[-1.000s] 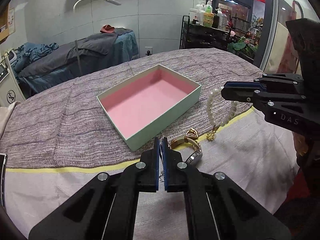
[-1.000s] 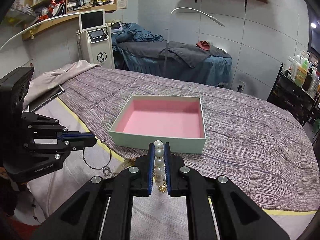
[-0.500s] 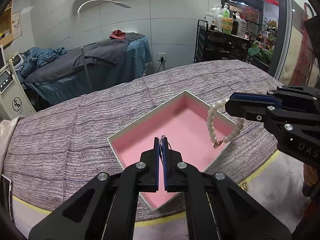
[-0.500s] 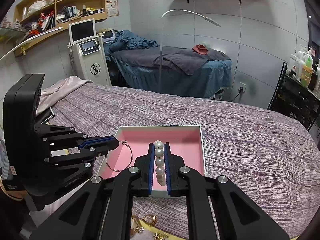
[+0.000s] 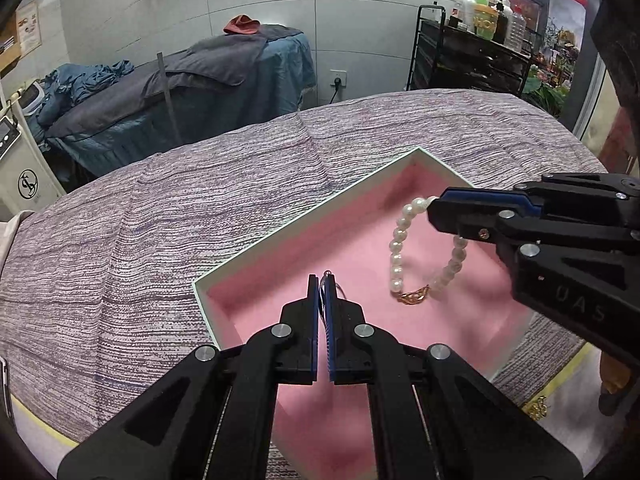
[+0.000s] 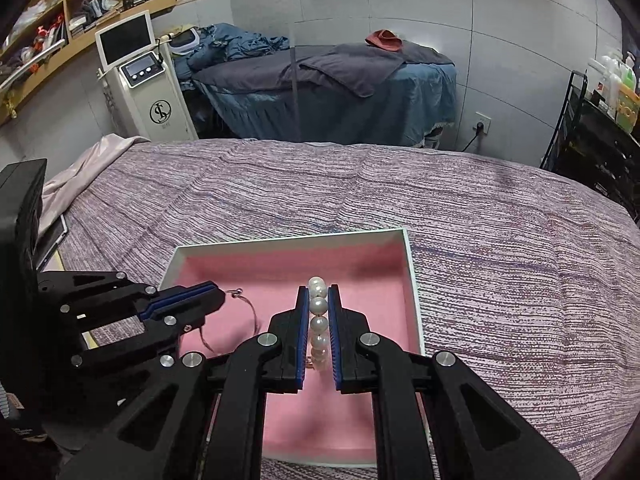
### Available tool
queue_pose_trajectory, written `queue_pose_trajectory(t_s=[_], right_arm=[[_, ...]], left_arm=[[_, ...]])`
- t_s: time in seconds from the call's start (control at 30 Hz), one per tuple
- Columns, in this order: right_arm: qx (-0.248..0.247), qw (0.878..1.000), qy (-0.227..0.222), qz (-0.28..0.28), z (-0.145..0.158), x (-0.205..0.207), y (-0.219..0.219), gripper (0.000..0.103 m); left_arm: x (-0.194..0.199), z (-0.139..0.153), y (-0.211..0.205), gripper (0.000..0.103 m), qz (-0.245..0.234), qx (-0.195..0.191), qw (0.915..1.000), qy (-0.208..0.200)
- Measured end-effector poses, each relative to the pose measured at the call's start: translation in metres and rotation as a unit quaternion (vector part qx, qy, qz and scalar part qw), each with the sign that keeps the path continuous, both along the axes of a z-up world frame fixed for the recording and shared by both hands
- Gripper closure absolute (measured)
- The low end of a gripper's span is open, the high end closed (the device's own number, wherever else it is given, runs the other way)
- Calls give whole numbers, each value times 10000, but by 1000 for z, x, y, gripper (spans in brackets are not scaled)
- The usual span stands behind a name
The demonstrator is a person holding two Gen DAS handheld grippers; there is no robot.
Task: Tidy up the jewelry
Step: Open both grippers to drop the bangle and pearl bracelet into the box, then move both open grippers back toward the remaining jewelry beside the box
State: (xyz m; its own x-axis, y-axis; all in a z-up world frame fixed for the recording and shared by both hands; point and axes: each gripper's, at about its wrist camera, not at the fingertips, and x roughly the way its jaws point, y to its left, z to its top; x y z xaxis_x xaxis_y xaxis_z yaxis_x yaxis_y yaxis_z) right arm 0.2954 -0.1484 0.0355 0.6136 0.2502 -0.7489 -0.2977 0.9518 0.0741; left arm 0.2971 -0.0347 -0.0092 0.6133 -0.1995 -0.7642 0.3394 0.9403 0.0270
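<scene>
A pale green box with a pink lining (image 5: 308,216) (image 6: 412,276) lies on the bed. My left gripper (image 5: 322,284) (image 6: 218,298) is shut on a thin wire bangle (image 6: 248,316) and holds it over the box's near left part. My right gripper (image 6: 319,292) (image 5: 434,208) is shut on a pearl bracelet (image 5: 396,248) (image 6: 319,324) that hangs into the box, its gold clasp (image 5: 414,296) low over the pink lining. Whether the clasp touches the lining I cannot tell.
The bed has a purple striped cover (image 6: 480,220). A gold piece of jewelry (image 5: 538,406) lies on the pale sheet near the yellow stripe. A treatment bed (image 6: 340,88), a white machine (image 6: 148,80) and a black trolley with bottles (image 5: 476,48) stand behind.
Both grippers have moved forward and down over the box with their jewelry. The pearl bracelet and the wire bangle now hang inside the box.
</scene>
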Motion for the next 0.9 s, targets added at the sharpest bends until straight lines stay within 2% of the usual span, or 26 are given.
queue_pose_trajectory(t_s=[0.1, 0.2, 0.23, 0.37, 0.43, 0.47, 0.5, 0.57, 0.67, 0.73, 0.8, 0.9], right_arm=[[-152, 9999, 6, -21, -5, 2, -1, 94], [-297, 9995, -83, -42, -9, -1, -2, 91], [-319, 9994, -103, -51, -10, -2, -3, 89], [-274, 9991, -297, -151, -4, -8, -9, 63], [-292, 9984, -428, -244, 2, -11, -12, 62], [-276, 9981, -486, -257, 5, -14, -14, 61], [-251, 9979, -537, -266, 8, -16, -16, 59], [-230, 9970, -644, -366, 15, -24, -19, 53], [-139, 9954, -799, -508, 28, -41, -26, 42], [-177, 9937, -920, -618, 33, -56, -28, 34], [-195, 9925, -1015, -652, 35, -72, -31, 28], [-285, 9929, -967, -633, 29, -89, -33, 26]], left_arm=[[7, -6, 4, 100, 77, 60, 9999, 31], [5, -6, 3, 100, 51, 149, 9998, -105], [4, -6, 2, 100, 34, 209, 9997, -133], [1, -5, 0, 98, 40, 476, 9986, -209], [-2, -3, 2, 96, 32, 469, 9987, -206], [-3, -2, 2, 85, 16, 466, 9987, -217], [-4, -1, 2, 62, 7, 492, 9985, -244], [-8, 2, 2, 33, 67, 620, 9972, -411], [-21, 15, 4, 32, 95, 641, 9954, -709], [-35, 27, 11, 25, 179, 448, 9947, -910], [-54, 38, 19, 8, 366, 255, 9913, -1239], [-85, 43, 29, 6, 496, 33, 9858, -1606]])
